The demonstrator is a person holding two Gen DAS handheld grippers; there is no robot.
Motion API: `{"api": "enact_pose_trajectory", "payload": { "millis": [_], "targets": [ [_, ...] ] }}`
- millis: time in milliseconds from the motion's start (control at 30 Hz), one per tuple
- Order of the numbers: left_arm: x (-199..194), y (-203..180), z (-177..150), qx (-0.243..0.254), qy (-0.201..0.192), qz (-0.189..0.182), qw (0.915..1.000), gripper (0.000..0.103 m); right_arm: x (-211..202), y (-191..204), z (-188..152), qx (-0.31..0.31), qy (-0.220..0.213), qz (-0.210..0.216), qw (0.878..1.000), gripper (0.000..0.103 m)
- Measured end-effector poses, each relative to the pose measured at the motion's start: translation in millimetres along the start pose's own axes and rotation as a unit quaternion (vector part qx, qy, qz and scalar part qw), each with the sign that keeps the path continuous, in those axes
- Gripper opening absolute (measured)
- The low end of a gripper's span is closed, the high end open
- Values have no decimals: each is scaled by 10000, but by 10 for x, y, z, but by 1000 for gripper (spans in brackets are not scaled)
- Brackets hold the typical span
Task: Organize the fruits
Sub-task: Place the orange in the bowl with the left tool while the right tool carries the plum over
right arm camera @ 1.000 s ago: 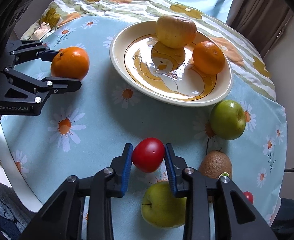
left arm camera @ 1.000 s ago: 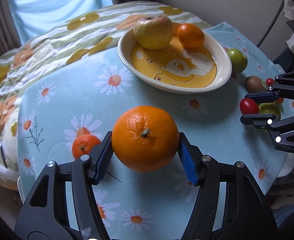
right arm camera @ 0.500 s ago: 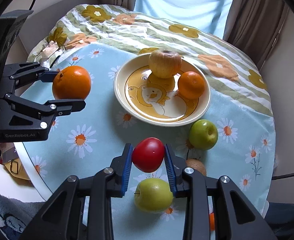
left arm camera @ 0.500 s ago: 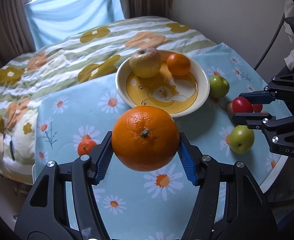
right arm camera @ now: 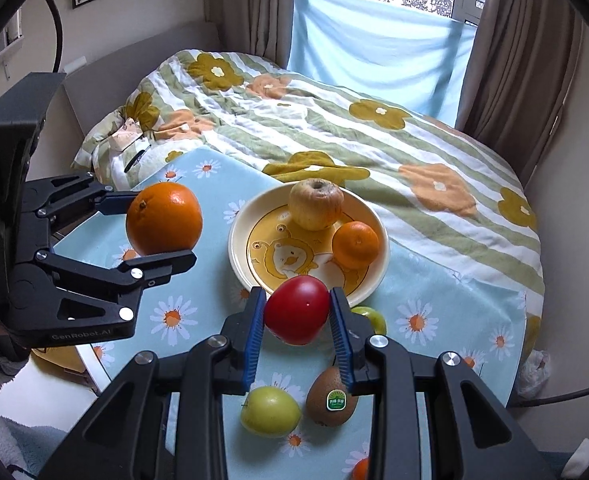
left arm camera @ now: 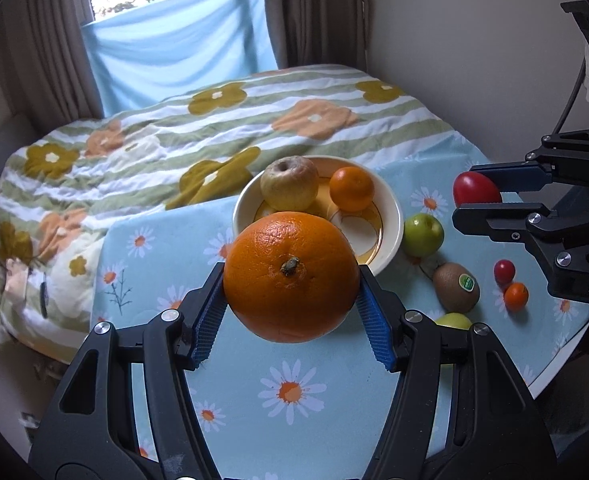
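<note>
My left gripper (left arm camera: pixel 290 276) is shut on a large orange (left arm camera: pixel 290 276), held high above the daisy tablecloth; it also shows in the right wrist view (right arm camera: pixel 163 218). My right gripper (right arm camera: pixel 297 310) is shut on a red tomato (right arm camera: pixel 297 310), also held high, seen at the right of the left wrist view (left arm camera: pixel 476 189). A yellow plate (right arm camera: pixel 380 258) holds a pale apple (right arm camera: pixel 315 204) and a small orange (right arm camera: pixel 355 244). The plate (left arm camera: pixel 392 208) lies beyond and below both grippers.
On the cloth near the plate lie a green apple (left arm camera: pixel 422 235), a kiwi with a sticker (left arm camera: pixel 455 287), a second green apple (right arm camera: pixel 270 416), a cherry tomato (left arm camera: pixel 504 271) and a tiny orange fruit (left arm camera: pixel 515 296). A flowered quilt (right arm camera: pixel 374 136) lies behind. The table edge (left arm camera: pixel 562 360) runs at right.
Both grippers have risen well above the table with their fruits still held. The plate and loose fruits now look smaller and farther below.
</note>
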State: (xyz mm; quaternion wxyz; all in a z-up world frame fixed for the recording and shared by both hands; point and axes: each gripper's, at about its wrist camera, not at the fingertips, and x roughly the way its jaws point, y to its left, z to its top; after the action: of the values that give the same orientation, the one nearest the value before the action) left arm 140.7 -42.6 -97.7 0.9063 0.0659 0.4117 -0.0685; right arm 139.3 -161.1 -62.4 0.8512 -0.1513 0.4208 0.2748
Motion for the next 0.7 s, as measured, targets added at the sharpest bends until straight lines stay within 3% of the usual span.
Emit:
{"api": "enact_pose_trajectory", "payload": {
  "millis": [300,700],
  "targets": [
    [344,145,239,6,56,-181,9998,67,194,-138,243,108,-44,-4,9999,29],
    [1155,376,435,12,478,-566,9973,67,697,-361,439,713,245,-79,9971,29]
  ]
}}
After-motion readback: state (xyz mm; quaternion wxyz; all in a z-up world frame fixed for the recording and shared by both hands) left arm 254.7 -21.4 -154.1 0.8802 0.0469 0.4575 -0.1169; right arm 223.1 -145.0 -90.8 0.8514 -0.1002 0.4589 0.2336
